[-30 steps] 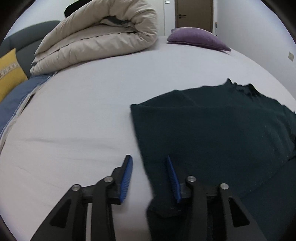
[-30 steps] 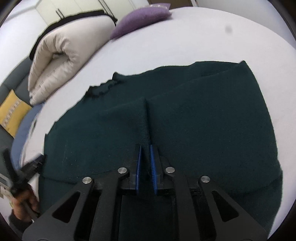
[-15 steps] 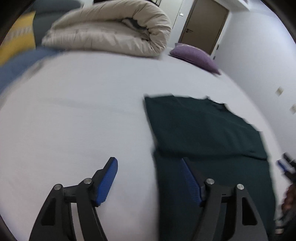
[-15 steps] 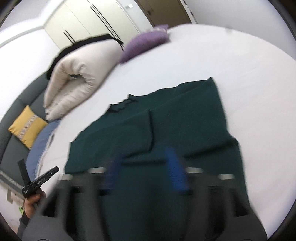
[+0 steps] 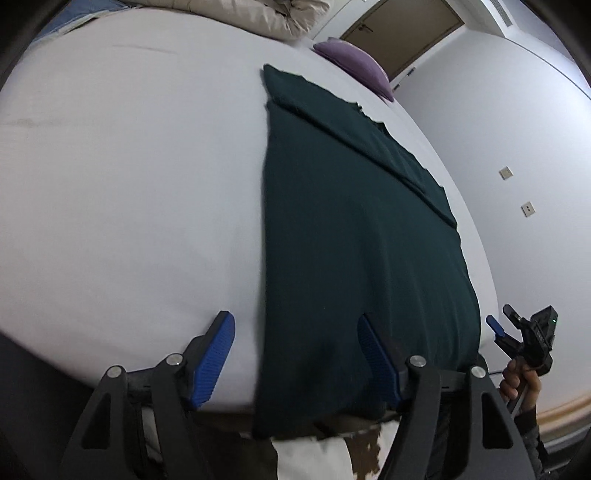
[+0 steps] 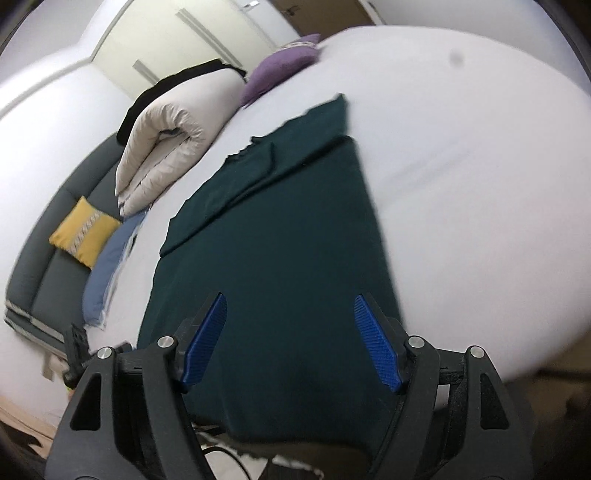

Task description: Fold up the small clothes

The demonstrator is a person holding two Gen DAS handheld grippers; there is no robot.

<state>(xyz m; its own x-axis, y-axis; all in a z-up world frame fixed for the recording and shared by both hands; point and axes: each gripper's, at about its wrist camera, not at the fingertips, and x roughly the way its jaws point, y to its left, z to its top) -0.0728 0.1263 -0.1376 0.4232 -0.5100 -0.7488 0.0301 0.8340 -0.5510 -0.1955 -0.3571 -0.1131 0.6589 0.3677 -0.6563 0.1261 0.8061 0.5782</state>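
Observation:
A dark green garment (image 5: 354,229) lies flat on the white bed (image 5: 129,184), its sleeves folded in across the far part, its near hem hanging over the bed's front edge. It also shows in the right wrist view (image 6: 280,251). My left gripper (image 5: 299,354) is open and empty, held above the garment's near left edge. My right gripper (image 6: 291,339) is open and empty above the garment's near hem; it also shows at the far right of the left wrist view (image 5: 517,332).
A rolled beige duvet (image 6: 170,125) and a purple pillow (image 6: 280,66) lie at the far end of the bed. A grey sofa with a yellow cushion (image 6: 85,236) and a blue cloth (image 6: 107,266) stand to the left. A door (image 5: 399,33) is beyond the bed.
Both grippers have drawn back from the garment to the bed's near edge. The right gripper, shut a second ago, has opened wide. The left jaws have opened wider.

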